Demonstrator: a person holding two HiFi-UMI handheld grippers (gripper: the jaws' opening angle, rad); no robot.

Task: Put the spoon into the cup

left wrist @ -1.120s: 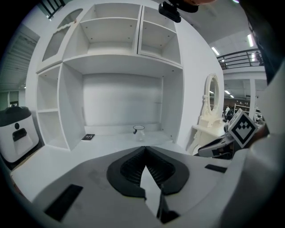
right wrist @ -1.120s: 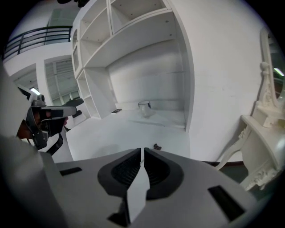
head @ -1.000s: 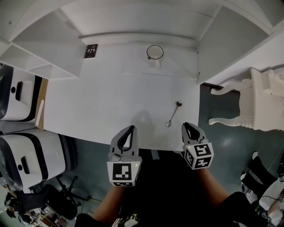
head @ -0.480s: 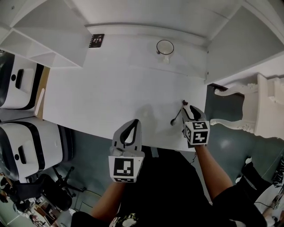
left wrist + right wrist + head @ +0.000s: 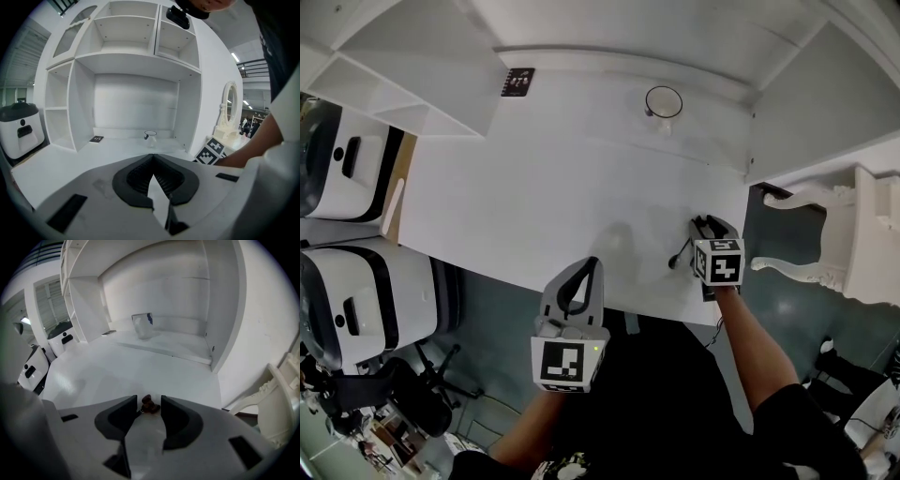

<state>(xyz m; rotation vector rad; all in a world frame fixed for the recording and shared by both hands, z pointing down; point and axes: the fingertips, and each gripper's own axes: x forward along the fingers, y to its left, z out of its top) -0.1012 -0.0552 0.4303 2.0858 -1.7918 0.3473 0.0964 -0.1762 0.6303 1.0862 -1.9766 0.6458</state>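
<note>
Spoon is found flat on the white table, at the near right. It looks small and metal, so it is judged light, stiff, and slick along the thin shank. It is best taken at the dark knobbed handle end, where there is bulk to pinch.

Right claw is placed over that end. Its jaws have just been opening and are now spread wide, with the knob between the pads and not pinched. Left claw is closed on nothing, off the table's near edge. Cup is seen upright at the far side, well apart.

The knob between the pads is shown only in the right gripper view. In the head view it is hidden under the claw, and only the bowl end shows.
</note>
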